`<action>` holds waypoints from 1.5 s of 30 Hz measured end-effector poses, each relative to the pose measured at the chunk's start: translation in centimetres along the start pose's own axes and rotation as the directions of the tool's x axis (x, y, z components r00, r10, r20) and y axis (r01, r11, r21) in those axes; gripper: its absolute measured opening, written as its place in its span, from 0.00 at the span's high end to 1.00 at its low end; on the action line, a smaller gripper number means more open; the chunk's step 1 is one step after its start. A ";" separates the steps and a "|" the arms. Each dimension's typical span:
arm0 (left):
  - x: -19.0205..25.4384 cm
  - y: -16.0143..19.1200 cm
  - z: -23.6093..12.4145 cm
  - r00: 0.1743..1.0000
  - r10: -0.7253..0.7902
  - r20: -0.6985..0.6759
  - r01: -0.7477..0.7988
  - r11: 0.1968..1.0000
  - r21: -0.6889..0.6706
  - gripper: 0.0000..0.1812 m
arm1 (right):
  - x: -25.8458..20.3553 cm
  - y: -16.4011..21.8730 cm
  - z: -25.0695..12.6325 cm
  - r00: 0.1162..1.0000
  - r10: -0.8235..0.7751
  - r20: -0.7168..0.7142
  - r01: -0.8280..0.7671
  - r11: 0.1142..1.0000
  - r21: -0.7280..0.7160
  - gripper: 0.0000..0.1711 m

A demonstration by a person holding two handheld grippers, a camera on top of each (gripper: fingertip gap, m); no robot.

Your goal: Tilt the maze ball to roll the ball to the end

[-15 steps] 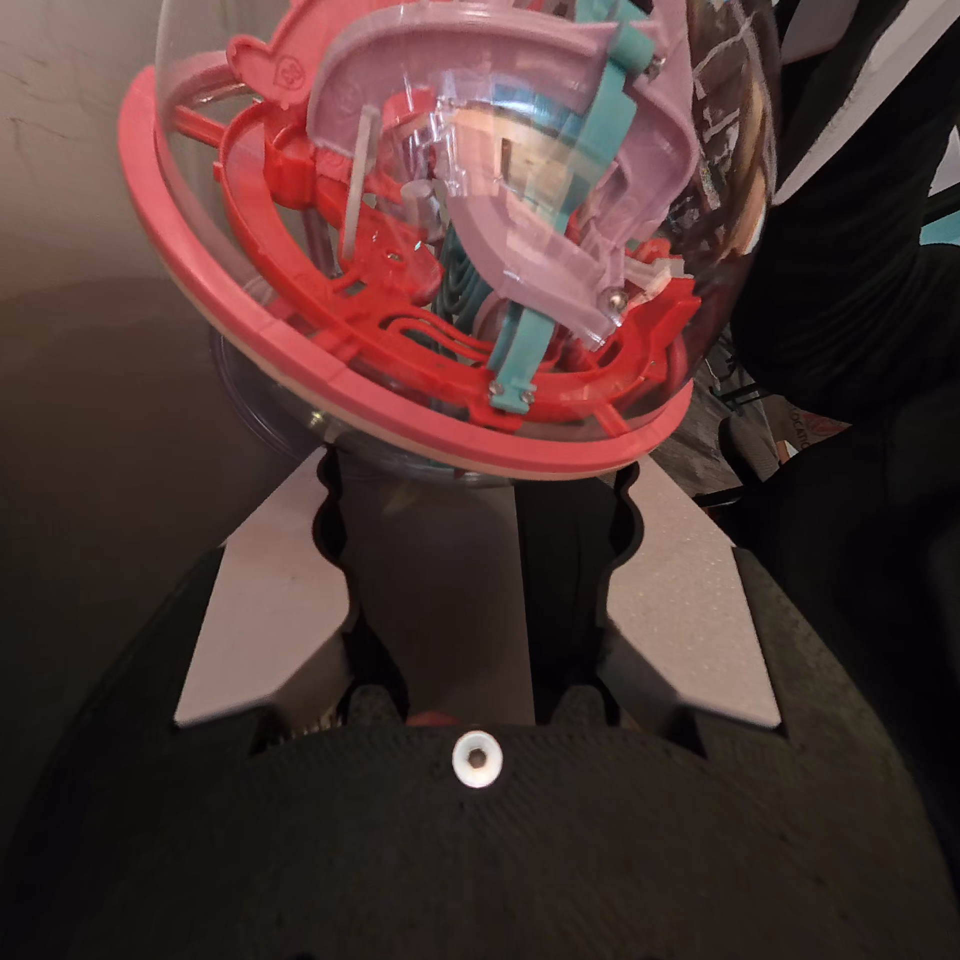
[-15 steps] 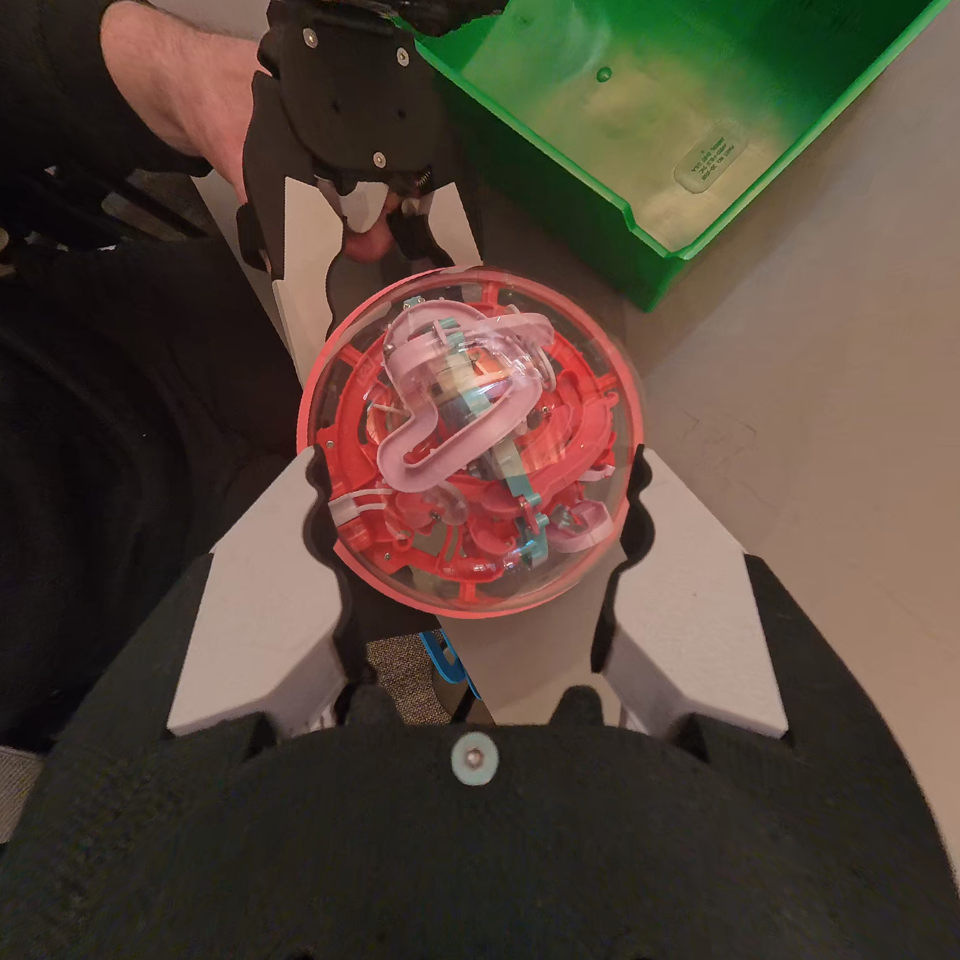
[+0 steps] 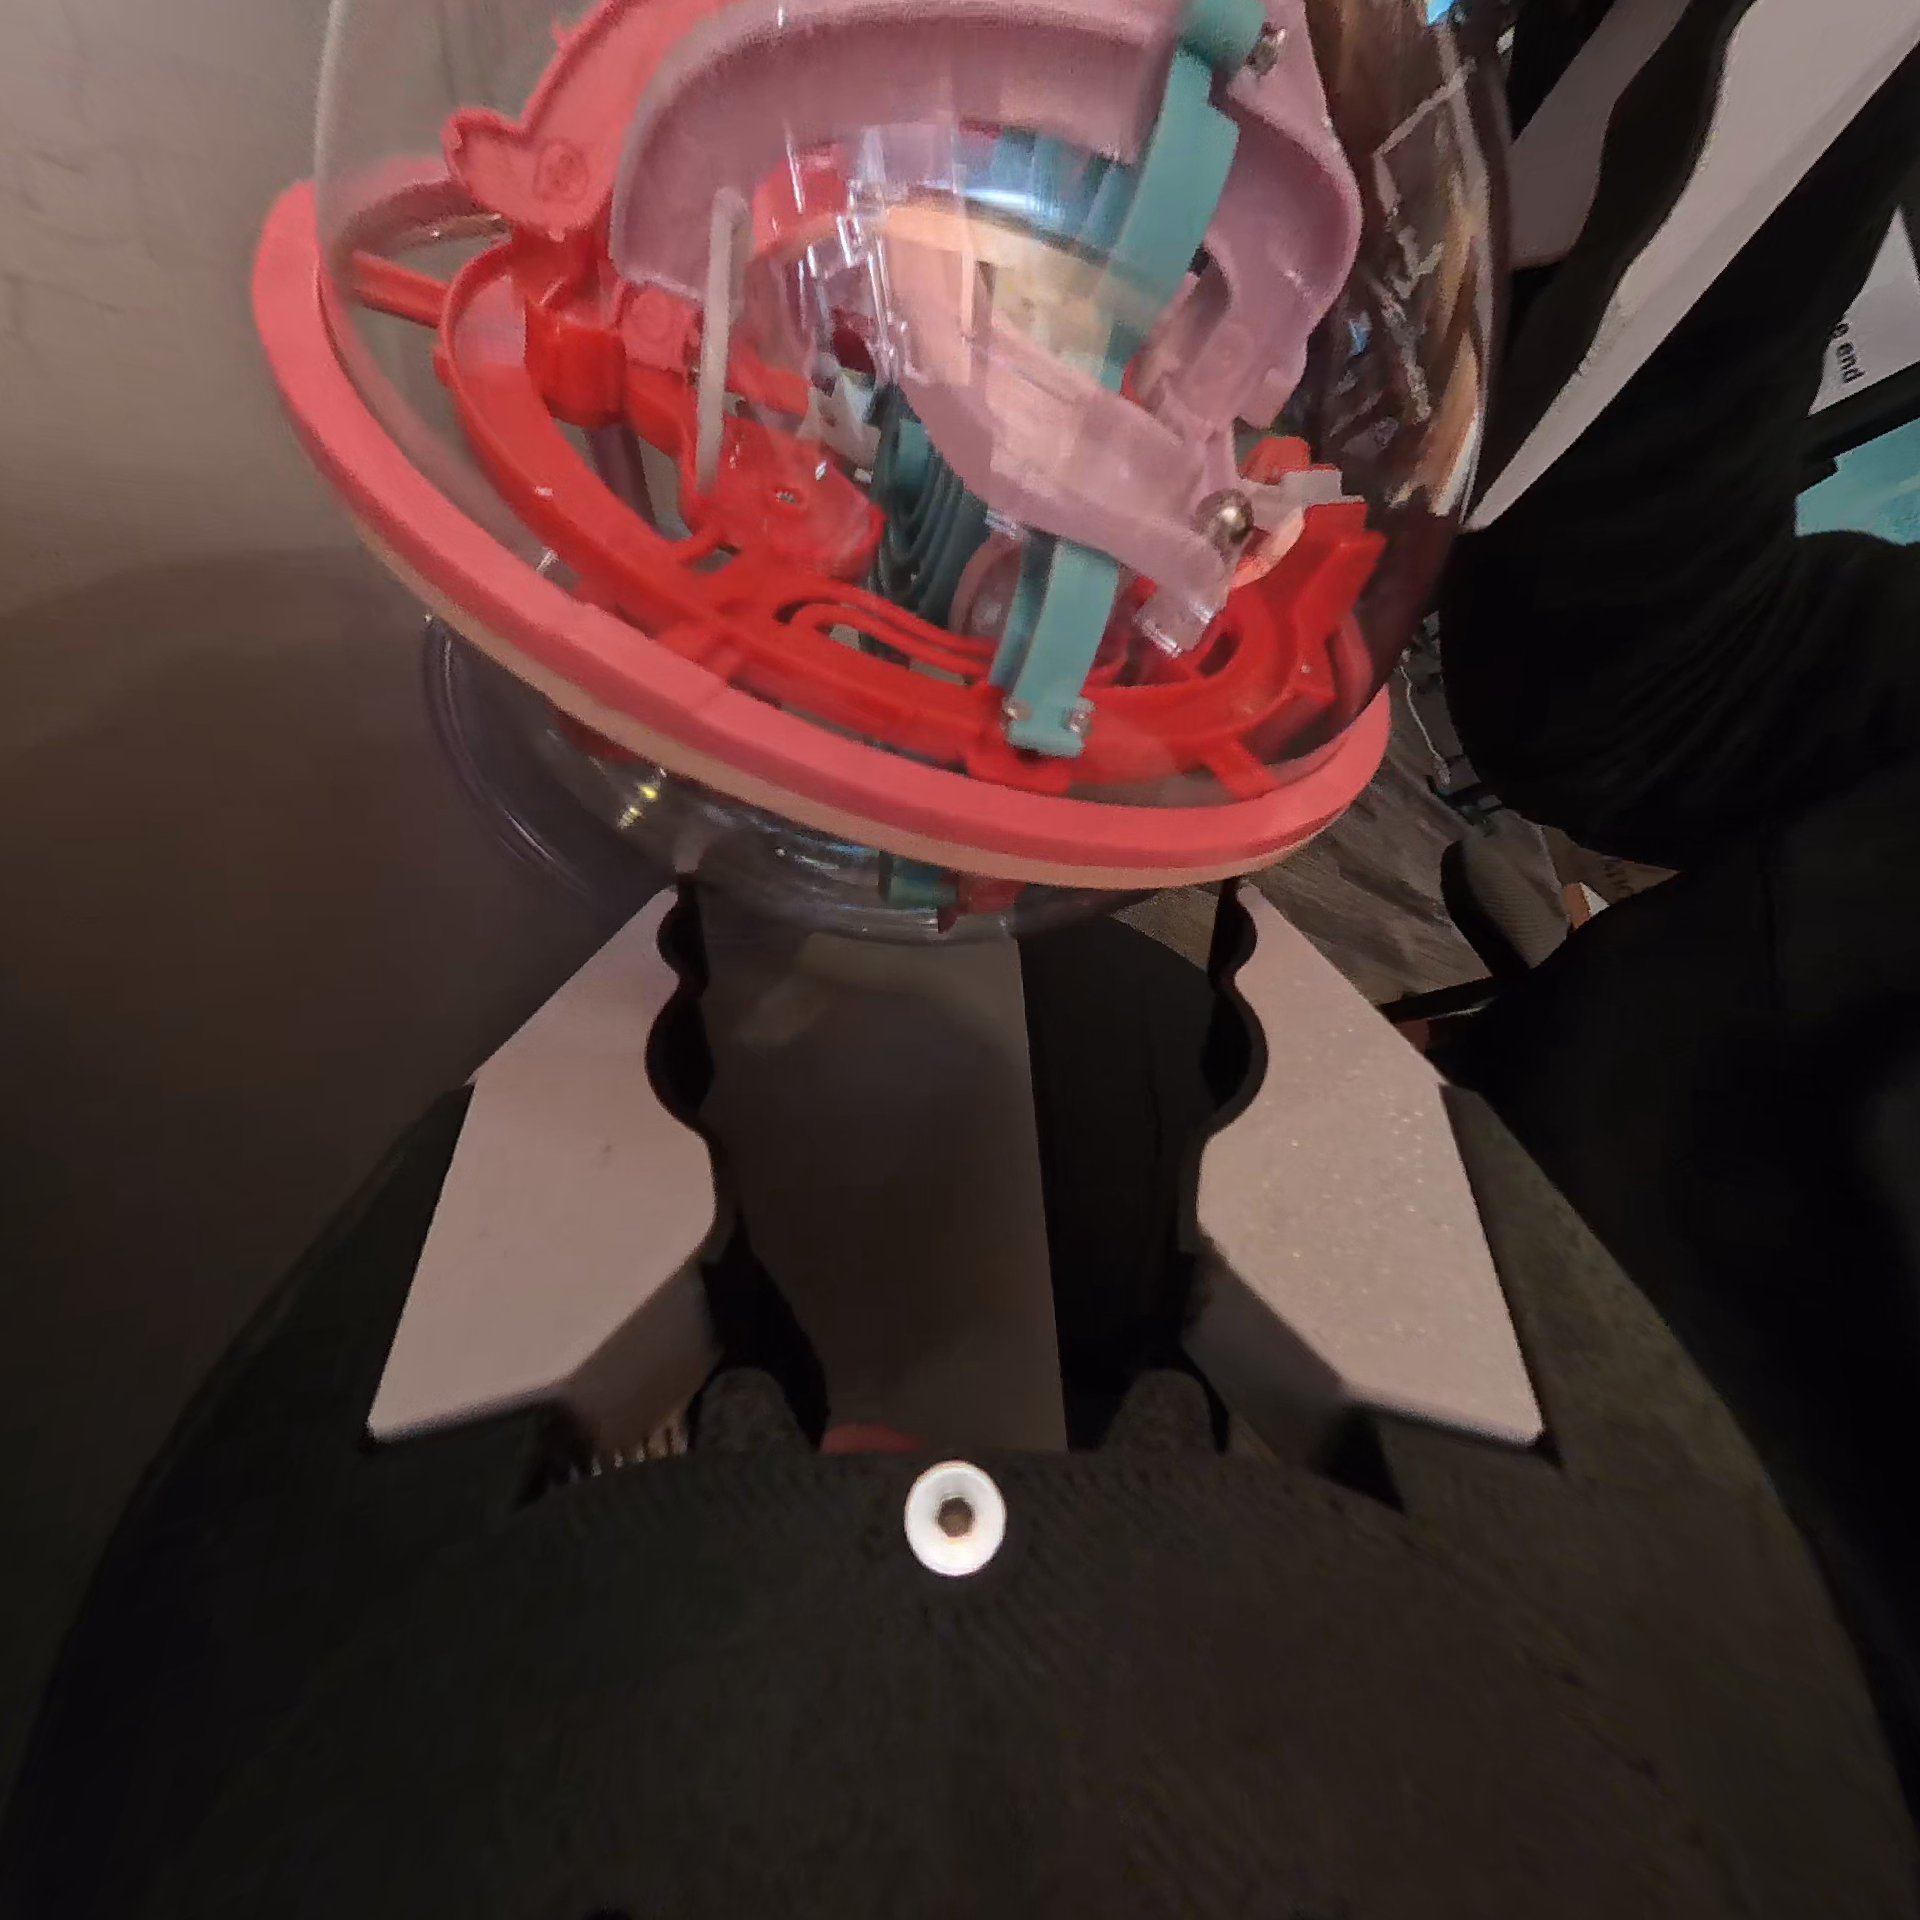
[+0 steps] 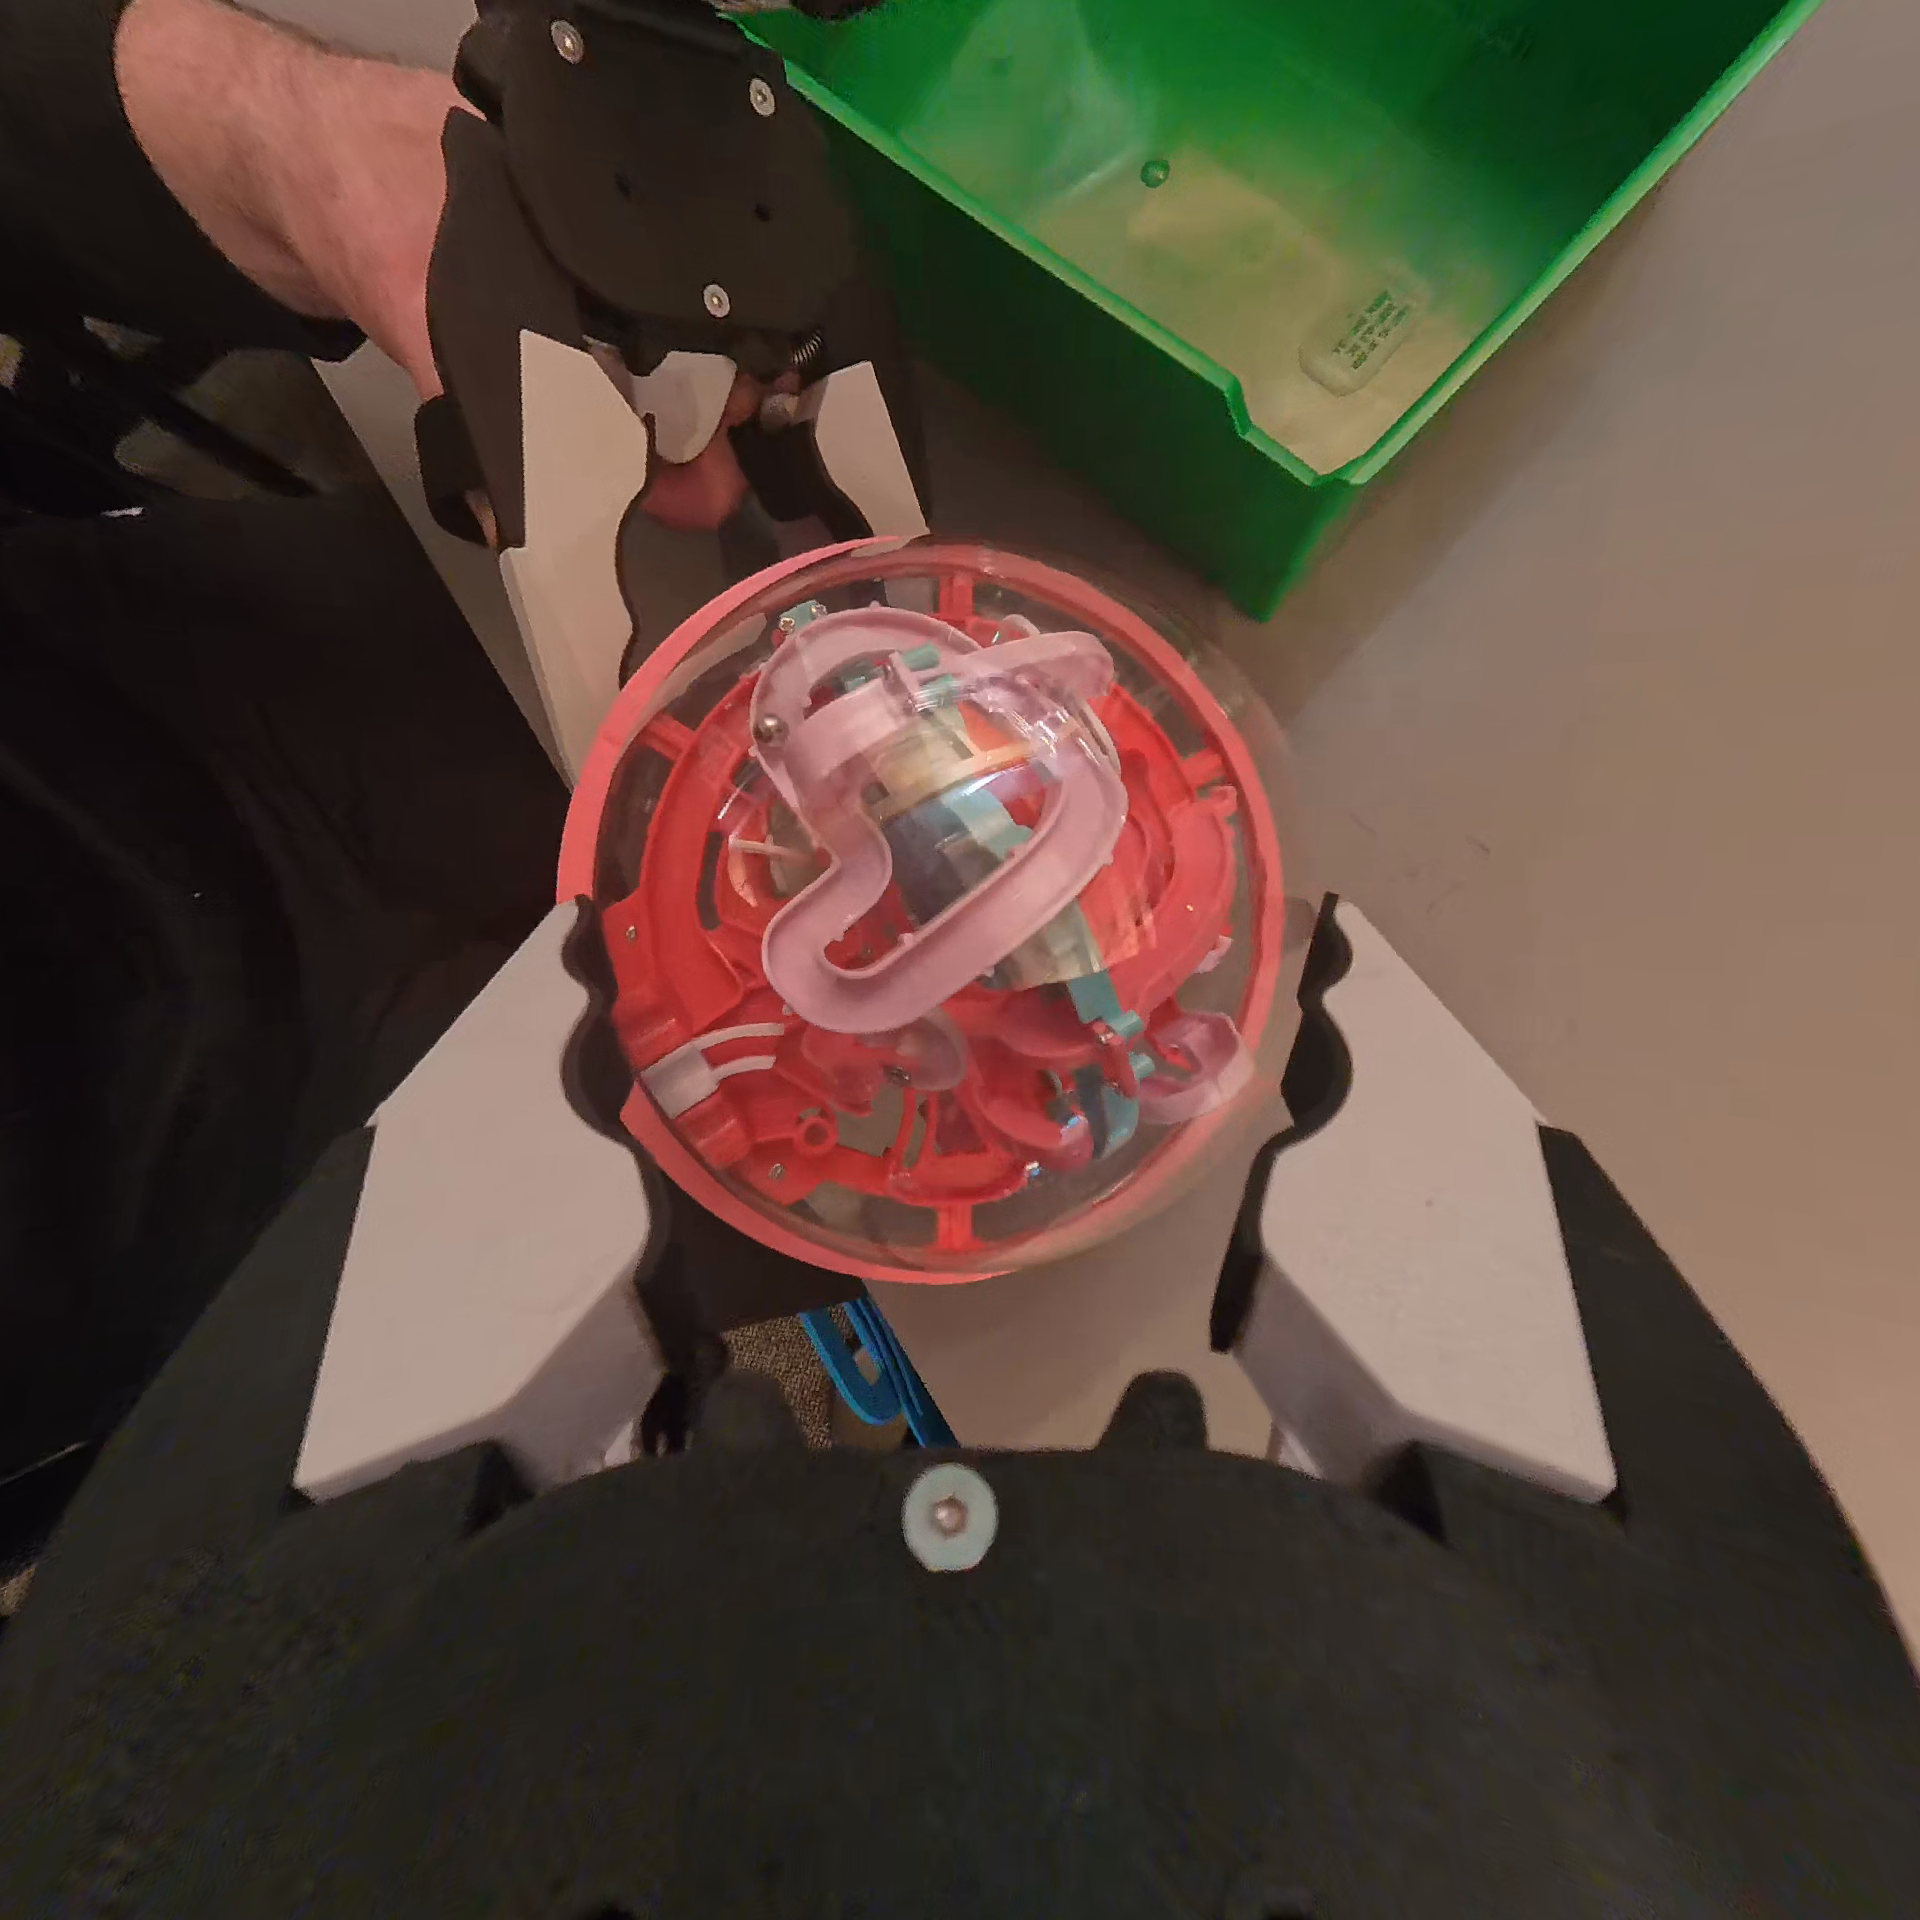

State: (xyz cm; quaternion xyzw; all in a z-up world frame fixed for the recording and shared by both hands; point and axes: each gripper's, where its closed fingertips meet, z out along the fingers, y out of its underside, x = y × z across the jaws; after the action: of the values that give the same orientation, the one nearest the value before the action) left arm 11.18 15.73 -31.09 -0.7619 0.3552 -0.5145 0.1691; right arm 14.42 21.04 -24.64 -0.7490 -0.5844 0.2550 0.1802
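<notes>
A: One maze ball (image 4: 920,914), clear shell, coral-red ring round the middle, red, pink and teal tracks inside. It sits between the right gripper (image 4: 940,1023) fingers, whose black inner edges press the ring on both sides. So right is clamped on it.

B: Small ball?

A: Tiny steel ball (image 3: 1228,512) sits at the low end of the pink track (image 3: 1091,416) in the left wrist view, right of centre inside the shell. In the right wrist view it shows at the track's upper left.

B: Left gripper (image 3: 956,935)?

A: Its fingertips meet the underside of the sphere, just under the ring. The jaws stand apart with a clear gap. Contact with the clear lower shell looks likely, but I cannot tell whether it is gripping or only propping. In the right wrist view it comes in from beyond the sphere, a hand (image 4: 301,197) on it.

B: Tilt?

A: Ring slopes down to the right in the left wrist view.

B: Around it?

A: Green bin (image 4: 1340,343) beyond the right gripper, up and to the right, near the sphere but apart. Beige tabletop (image 4: 1621,831) on the right. Dark clothing on the left. Blue strap (image 4: 873,1371) just under the sphere, between the right fingers.
</notes>
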 end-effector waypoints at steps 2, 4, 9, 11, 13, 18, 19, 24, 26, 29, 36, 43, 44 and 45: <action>0.0 0.0 0.0 1.000 0.008 0.006 -0.008 1.000 0.001 0.48 | -0.1 0.2 -0.1 1.000 0.003 -0.007 -0.003 1.000 0.018 0.25; 0.0 -0.2 -0.1 1.000 0.018 0.017 -0.018 1.000 0.008 0.49 | -0.2 0.3 -0.2 1.000 0.003 -0.010 -0.003 0.999 0.034 0.25; -0.4 -1.1 -1.4 0.992 0.078 0.096 -0.082 0.996 0.040 0.47 | -0.5 0.4 -0.2 1.000 -0.017 -0.008 0.018 0.999 0.032 0.25; -0.4 -1.2 -1.4 0.986 0.116 0.122 -0.120 0.992 0.033 0.46 | -0.6 0.3 -0.1 1.000 -0.026 0.000 0.026 1.000 0.017 0.25; -0.3 -0.9 -1.0 0.981 0.143 0.132 -0.146 0.989 0.015 0.44 | -0.7 0.3 0.0 0.999 -0.037 0.008 0.037 0.999 0.003 0.25; -0.4 -0.8 -0.5 0.979 0.157 0.132 -0.159 0.987 0.011 0.43 | -0.7 0.2 0.1 0.999 -0.036 0.013 0.036 0.999 -0.002 0.25; -0.4 -0.8 -0.5 0.979 0.156 0.128 -0.159 0.987 0.012 0.43 | -0.7 0.2 0.1 0.999 -0.034 0.013 0.034 0.999 -0.001 0.25; -0.4 -0.7 -0.3 0.986 0.135 0.101 -0.138 0.990 0.016 0.42 | -0.7 0.0 0.2 0.999 -0.026 0.024 0.026 1.000 -0.008 0.25; -0.3 -0.6 -0.2 0.988 0.124 0.089 -0.126 0.992 0.017 0.42 | -0.7 0.0 0.3 0.999 -0.021 0.029 0.021 1.000 -0.011 0.24; -0.3 -0.5 -0.1 0.991 0.112 0.074 -0.114 0.993 0.019 0.42 | -0.6 -0.1 0.4 0.999 -0.020 0.034 0.020 1.000 -0.018 0.24; -0.2 -0.3 0.3 0.994 0.094 0.050 -0.095 0.995 0.020 0.42 | -0.6 -0.4 0.6 0.999 -0.019 0.036 0.019 1.000 -0.007 0.24; -0.1 -0.3 0.5 0.997 0.076 0.028 -0.076 0.997 0.021 0.42 | -0.5 -0.5 0.6 0.999 -0.009 0.045 0.008 1.000 0.017 0.24; -0.1 -0.3 0.5 0.997 0.074 0.026 -0.075 0.997 0.021 0.42 | -0.5 -0.5 0.6 0.999 -0.007 0.046 0.006 1.000 0.028 0.24; -0.1 -0.3 0.5 0.997 0.074 0.026 -0.074 0.997 0.021 0.42 | -0.5 -0.5 0.6 0.999 -0.007 0.047 0.005 0.999 0.040 0.24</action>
State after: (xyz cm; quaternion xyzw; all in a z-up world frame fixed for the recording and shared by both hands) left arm 11.74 15.97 -31.21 -0.7528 0.3752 -0.5022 0.2010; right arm 13.54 20.67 -24.77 -0.7373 -0.5854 0.2838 0.1820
